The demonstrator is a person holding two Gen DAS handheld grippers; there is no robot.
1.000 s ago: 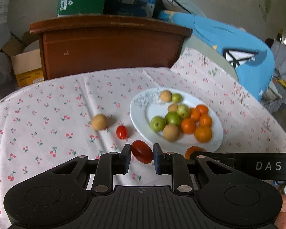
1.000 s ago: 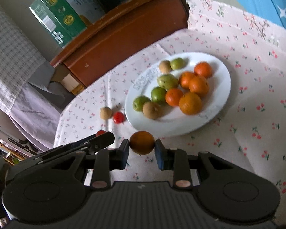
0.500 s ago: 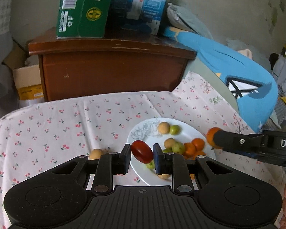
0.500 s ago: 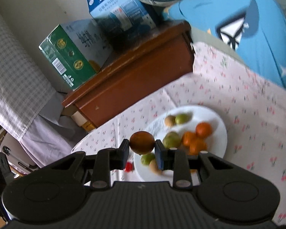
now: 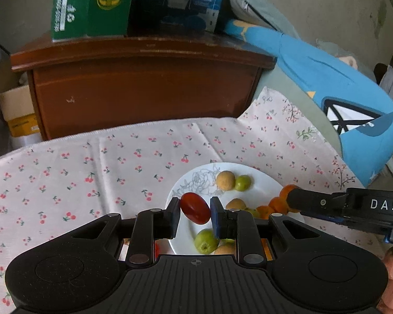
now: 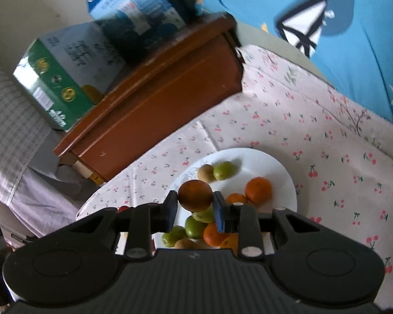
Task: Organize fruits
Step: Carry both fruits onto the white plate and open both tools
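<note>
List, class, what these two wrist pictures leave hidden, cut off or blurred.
- Left wrist view: the left tool, shut on the red tomato, hides the near part of the white plate and the fruit there.
- Left wrist view: the small orange in the right tool is mostly hidden by a finger.
- Right wrist view: print on the green box and blue box is blurred.

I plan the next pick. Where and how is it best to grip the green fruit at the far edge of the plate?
Probably grip the green fruit across its round middle, coming from above. A tan fruit touches one side, so set the fingers on the free sides, toward the bare plate.
</note>
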